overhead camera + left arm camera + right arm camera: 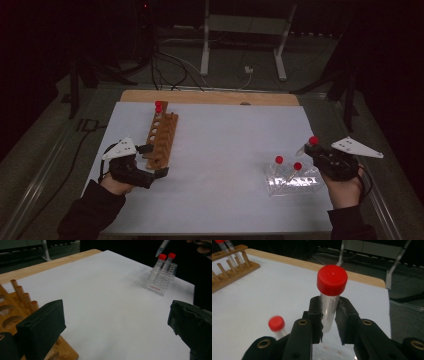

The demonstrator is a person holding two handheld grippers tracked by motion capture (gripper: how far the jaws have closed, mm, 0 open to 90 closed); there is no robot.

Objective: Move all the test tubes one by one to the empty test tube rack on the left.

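1. One clear plastic tube with a red screw cap [331, 290] was clamped between the jaws of the right gripper [329, 315]; faint graduation marks ran down its wall, and it hung above the table's right side, cap uppermost.
2. Two matching red-capped tubes [279, 161] stood tilted in a clear plastic rack [292, 183], just beside that gripper.
3. One left gripper [156, 161], jaws spread wide and holding nothing, sat at the near end of a brown wooden rack [162, 137].
4. One white sheet [225, 145] covered the tabletop.
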